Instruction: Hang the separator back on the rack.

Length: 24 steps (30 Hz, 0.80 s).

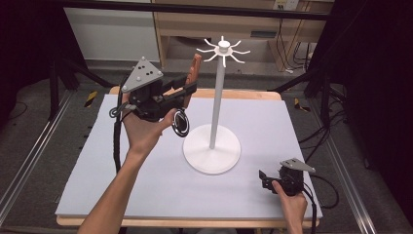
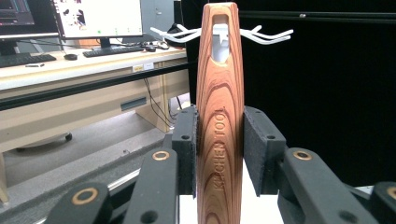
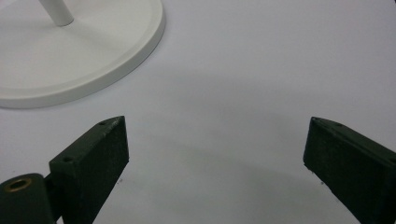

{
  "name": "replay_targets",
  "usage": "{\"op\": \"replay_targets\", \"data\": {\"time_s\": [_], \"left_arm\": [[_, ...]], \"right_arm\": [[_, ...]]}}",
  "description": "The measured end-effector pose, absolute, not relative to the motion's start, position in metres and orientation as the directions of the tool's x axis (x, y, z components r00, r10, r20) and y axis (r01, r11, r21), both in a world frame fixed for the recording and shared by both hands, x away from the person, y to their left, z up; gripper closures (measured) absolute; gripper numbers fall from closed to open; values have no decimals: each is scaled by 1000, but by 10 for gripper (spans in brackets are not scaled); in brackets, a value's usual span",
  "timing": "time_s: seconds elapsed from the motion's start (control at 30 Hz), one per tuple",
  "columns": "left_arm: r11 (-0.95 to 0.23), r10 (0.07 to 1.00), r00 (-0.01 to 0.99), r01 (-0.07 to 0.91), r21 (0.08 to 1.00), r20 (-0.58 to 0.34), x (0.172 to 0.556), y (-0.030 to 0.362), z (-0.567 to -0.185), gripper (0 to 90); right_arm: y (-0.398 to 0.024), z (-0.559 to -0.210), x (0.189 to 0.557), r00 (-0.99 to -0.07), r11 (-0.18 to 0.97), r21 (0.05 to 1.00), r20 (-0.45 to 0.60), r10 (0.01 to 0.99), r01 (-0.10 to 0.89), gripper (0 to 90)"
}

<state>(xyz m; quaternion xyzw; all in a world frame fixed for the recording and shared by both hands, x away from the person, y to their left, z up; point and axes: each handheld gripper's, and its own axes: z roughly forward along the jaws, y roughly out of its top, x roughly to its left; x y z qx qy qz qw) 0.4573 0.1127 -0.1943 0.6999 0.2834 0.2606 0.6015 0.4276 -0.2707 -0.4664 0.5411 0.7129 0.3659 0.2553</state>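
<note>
Nearest you, your right tongs (image 1: 267, 178) rested low on the counter (image 1: 97, 185) with jaws spread wide and nothing between them. Your left tongs (image 1: 187, 90) were clamped on the wooden handle (image 2: 219, 121) of a kitchen tool and held it up beside the white hook stand (image 1: 214, 141). The pickup looked done; slipping the handle's slot over a hook (image 2: 273, 36) was left. The tool's working end below the pads was cut off, so I couldn't name it
</note>
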Motion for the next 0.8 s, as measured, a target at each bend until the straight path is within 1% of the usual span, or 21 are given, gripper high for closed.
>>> {"op": "replay_targets", "data": {"time_s": [0.23,0.8], "left_arm": [[-128,710,703,81,989,34,459,106,-192,674],[-137,712,702,101,985,26,471,94,-196,674]], "right_arm": [[-271,-466,427,-287,148,798,33,957,584,73],[-272,-465,427,-283,140,799,39,958,584,73]]}}
